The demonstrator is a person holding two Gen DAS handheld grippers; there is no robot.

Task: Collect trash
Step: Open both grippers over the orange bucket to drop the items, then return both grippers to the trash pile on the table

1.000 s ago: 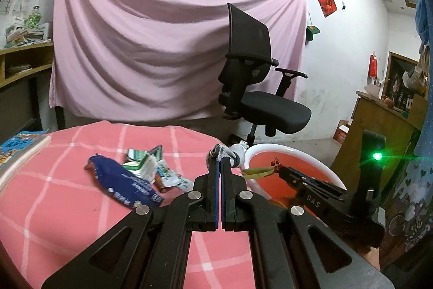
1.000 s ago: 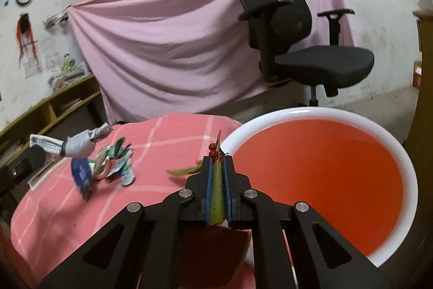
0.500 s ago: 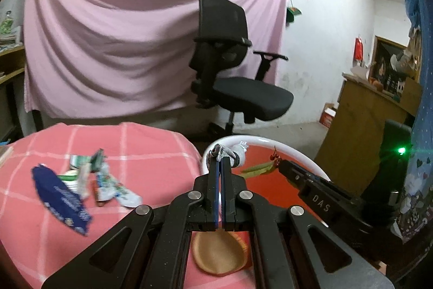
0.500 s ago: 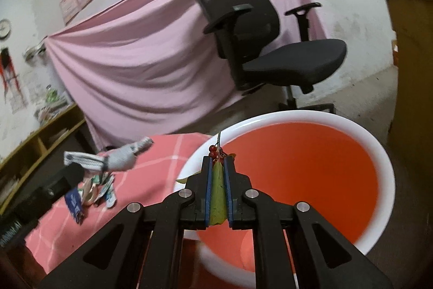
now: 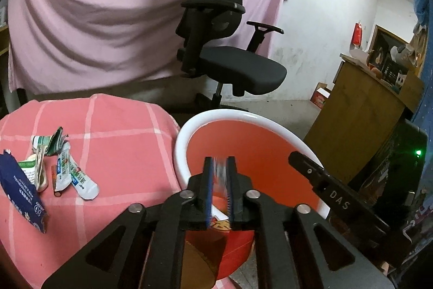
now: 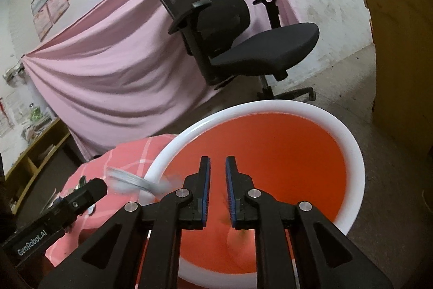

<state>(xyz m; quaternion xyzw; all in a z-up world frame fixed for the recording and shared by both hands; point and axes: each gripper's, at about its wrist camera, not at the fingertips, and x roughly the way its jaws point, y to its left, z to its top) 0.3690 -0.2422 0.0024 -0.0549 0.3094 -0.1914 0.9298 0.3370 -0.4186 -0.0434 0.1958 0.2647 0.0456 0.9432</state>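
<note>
Both grippers (image 5: 219, 175) (image 6: 216, 180) parted over bin (image 6: 351, 142); wrapper (image 6: 130, 179) blurred, lies roughly horiz.

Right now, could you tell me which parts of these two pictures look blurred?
Left wrist view: the wrapper between the open left gripper is smeared. Right wrist view: that wrapper streaks by the bin rim; the chair looks sharp.

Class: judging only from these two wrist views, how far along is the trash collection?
Done: both tools, left and right, hang open over the white-rimmed red bin; a blurred grey wrapper is dropping at its rim. Left: the dark blue snack bag and small white sachets lie on the pink checked tablecloth.
</note>
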